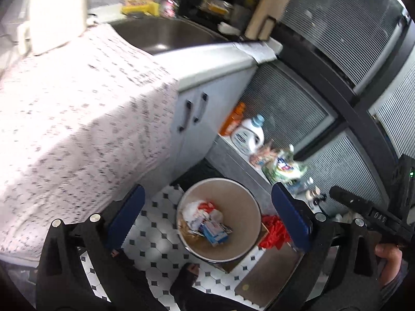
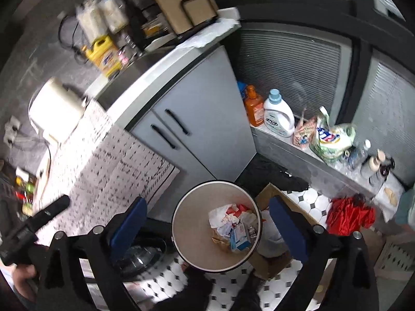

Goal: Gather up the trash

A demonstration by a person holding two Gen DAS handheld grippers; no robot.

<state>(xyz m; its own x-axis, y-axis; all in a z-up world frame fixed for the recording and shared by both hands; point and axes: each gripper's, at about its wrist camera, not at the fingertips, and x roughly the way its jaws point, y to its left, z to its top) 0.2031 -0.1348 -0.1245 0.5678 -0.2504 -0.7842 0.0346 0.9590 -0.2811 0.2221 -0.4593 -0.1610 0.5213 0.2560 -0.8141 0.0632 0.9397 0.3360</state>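
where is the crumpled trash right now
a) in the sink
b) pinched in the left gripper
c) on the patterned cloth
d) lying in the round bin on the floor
d: the crumpled wrappers lie at the bottom of the round bin, and both grippers, left gripper and right gripper, are open and empty above it.

Grey two-door cabinet with black bar handles (image 2: 181, 129), white detergent bottle with pale blue cap (image 2: 278, 114) just beside orange pump bottle (image 2: 254, 108) on a grey ledge, yellow jug (image 2: 103, 57) on the counter, crumpled red cloth (image 2: 350, 215), black-and-white tiled floor (image 1: 155, 251)
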